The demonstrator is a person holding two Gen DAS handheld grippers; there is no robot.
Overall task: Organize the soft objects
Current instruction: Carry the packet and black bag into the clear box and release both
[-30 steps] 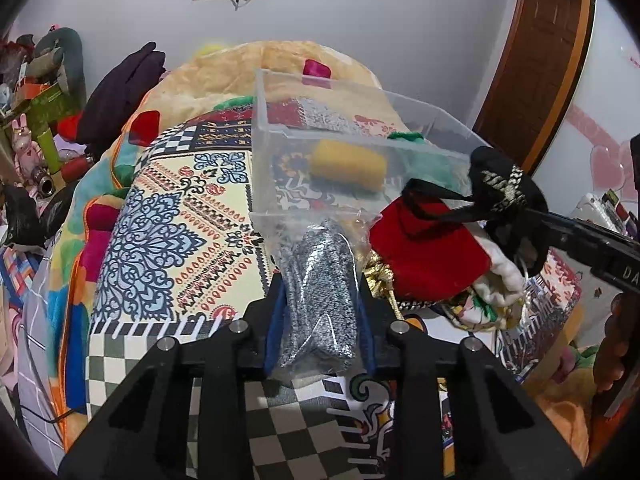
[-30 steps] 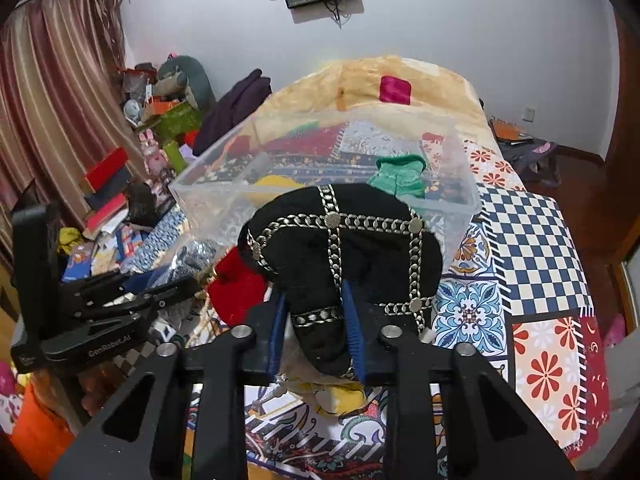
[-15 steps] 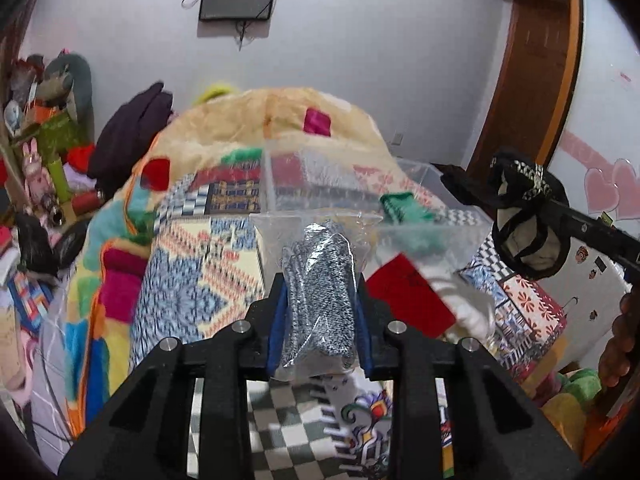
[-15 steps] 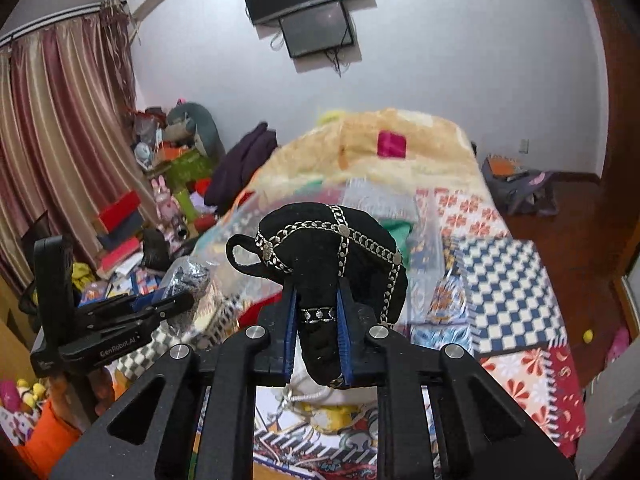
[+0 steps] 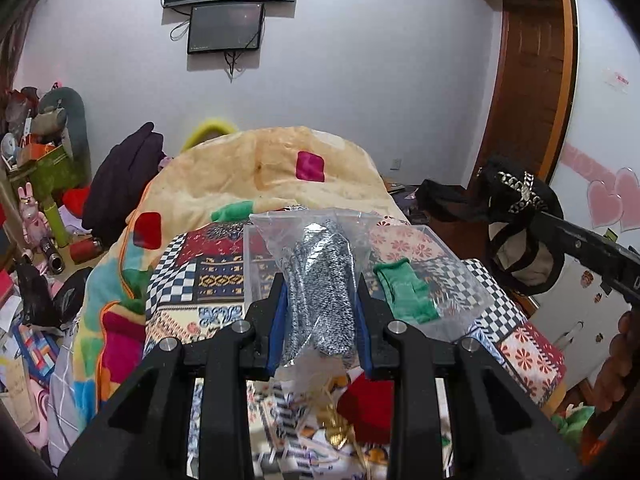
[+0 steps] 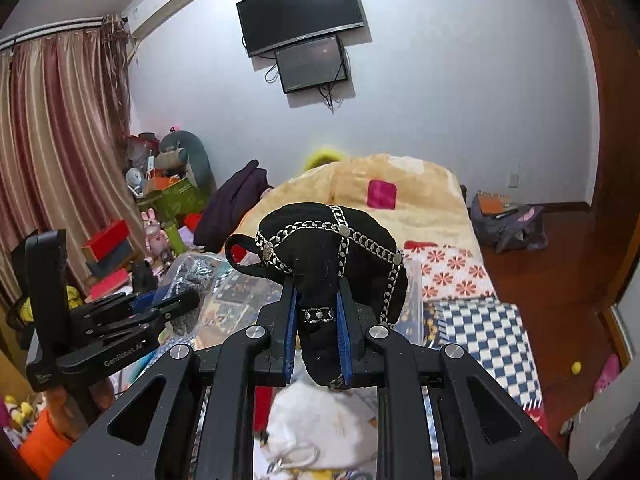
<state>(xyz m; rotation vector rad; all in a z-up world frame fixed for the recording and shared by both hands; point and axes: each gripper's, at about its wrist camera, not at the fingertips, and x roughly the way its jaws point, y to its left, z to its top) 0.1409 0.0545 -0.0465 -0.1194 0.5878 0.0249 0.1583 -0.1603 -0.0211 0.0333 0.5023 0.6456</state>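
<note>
Two soft objects, one per claw: bagged knit [image 5: 320, 292], black hat [image 6: 328, 264]

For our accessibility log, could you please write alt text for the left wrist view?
The left gripper clamps a clear plastic bag of grey speckled fabric above a clear plastic bin on a patchwork-quilted bed. At right, the right gripper holds a black chain-trimmed pouch.

I count two hand-held grippers: my left hand-held gripper [image 5: 320, 312] and my right hand-held gripper [image 6: 318, 320]. One clear bag of grey knit [image 5: 320, 280], one black studded pouch [image 6: 332, 248], one green cloth [image 5: 404, 292], one clear bin [image 5: 452, 256]. Two wall screens: a large screen [image 6: 300, 10] and a small screen [image 6: 310, 64].
</note>
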